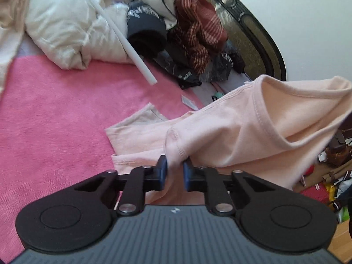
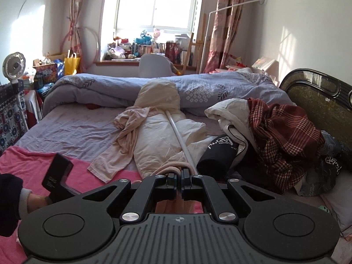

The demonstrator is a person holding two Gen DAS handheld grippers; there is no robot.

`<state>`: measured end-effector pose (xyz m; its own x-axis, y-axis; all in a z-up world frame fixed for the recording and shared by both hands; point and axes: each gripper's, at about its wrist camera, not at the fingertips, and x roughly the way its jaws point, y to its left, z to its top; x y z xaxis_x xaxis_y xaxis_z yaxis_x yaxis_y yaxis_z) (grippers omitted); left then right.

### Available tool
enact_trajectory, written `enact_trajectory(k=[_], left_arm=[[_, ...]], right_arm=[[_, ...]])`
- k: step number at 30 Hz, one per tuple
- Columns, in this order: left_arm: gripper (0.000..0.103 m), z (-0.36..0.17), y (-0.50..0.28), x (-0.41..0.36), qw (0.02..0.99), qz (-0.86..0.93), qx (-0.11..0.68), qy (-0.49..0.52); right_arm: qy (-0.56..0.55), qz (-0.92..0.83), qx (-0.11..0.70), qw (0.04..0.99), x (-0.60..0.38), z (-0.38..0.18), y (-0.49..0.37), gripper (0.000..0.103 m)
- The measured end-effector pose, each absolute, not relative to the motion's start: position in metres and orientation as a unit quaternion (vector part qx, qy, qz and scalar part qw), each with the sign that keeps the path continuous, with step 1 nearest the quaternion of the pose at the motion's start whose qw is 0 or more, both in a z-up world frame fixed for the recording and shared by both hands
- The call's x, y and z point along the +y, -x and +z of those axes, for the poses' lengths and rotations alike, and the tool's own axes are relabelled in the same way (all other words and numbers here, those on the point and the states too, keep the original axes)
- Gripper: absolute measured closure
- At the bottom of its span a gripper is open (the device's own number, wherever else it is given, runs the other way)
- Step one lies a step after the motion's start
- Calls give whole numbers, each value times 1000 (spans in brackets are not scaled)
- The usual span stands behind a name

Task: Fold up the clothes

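Both claws pinch the pink shirt (image 1: 242,132): left gripper (image 1: 175,165) at a seam, right gripper (image 2: 178,176) on an edge. Likely next: spread it flat on the pink towel (image 1: 55,121) ahead.

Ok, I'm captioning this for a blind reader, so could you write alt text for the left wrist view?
The left gripper pinches a seam of a peach shirt, which lies partly on a pink blanket and lifts toward the right edge. Behind it sit a cream jacket, a white rod and a red plaid garment.
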<state>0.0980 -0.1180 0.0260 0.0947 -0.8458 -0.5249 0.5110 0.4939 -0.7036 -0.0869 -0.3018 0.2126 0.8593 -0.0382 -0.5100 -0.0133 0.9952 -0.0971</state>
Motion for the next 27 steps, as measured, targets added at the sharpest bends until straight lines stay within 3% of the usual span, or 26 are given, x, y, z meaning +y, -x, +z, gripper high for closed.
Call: enact_trajectory(k=[6,11,12,13,15,22,26,27], left_arm=[[97,93,-69,-45,784,-412,410,218],[97,132,-45,1,817,-390,360,223],[91,135,-44,3,822,-390,359,207],[76,131,-46,1,824,-390,366,188],[0,112,-54,-8,812,-414,380,160],[1,21,-85,-80,745,-481,439,148],[3,2,-86,-111,753,-464,436,165],[7,6,-85,-116,756,-459,436,167]], right_arm=[[44,-13,252,967,-298,214,90,98],[43,11,238,970,-285,221,92,98],[43,16,235,971,-281,223,93,98],[46,21,234,971,-278,226,95,98],[56,33,230,971,-272,232,100,98],[76,41,232,969,-273,243,114,98],[73,37,244,966,-278,237,114,98],[73,36,246,966,-279,236,114,98]])
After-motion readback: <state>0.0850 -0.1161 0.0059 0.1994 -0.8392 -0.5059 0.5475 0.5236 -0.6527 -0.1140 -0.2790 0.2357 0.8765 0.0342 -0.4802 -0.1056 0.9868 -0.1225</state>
